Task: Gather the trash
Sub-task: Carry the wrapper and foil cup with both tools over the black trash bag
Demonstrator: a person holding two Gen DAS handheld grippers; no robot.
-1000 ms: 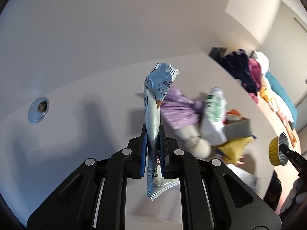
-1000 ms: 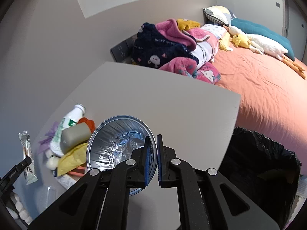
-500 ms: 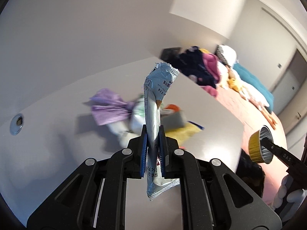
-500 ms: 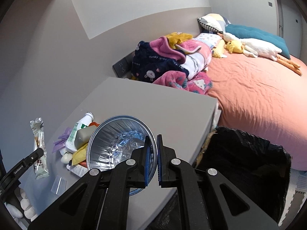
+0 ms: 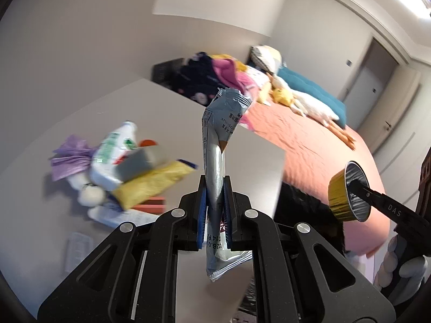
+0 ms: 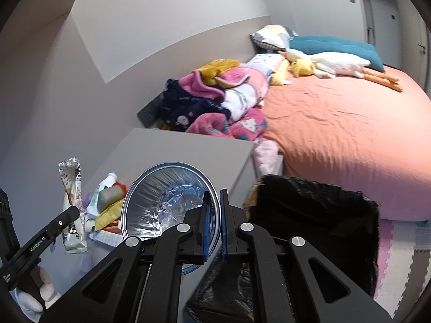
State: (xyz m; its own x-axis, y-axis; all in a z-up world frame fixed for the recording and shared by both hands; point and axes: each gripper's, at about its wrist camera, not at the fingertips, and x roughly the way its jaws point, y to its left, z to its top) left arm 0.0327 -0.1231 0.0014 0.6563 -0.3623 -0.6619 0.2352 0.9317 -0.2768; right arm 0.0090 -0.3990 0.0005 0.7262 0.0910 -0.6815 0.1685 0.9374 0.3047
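Grippers carry trash toward a black-lined bin (image 6: 317, 215) at 4 o'clock: the left gripper (image 5: 214, 210) pinches a silver wrapper (image 5: 215, 161), the right gripper (image 6: 212, 226) clamps a foil cup (image 6: 161, 204) by its rim. Each should release squarely over the opening. Beyond, more litter (image 5: 121, 167) crowds the grey table (image 6: 188, 148); a bed (image 6: 336, 134) lies at 2 o'clock.

In the right wrist view, the open black trash bag (image 6: 317, 215) at lower right stands just beside the counter (image 6: 188, 148) edge, its mouth unobstructed above. The counter's centre and far half are bare. A trash heap (image 6: 106, 204) crowds its lower-left corner, and a clothes pile (image 6: 215, 102) blocks the far edge at frame centre, against the bed (image 6: 336, 134).
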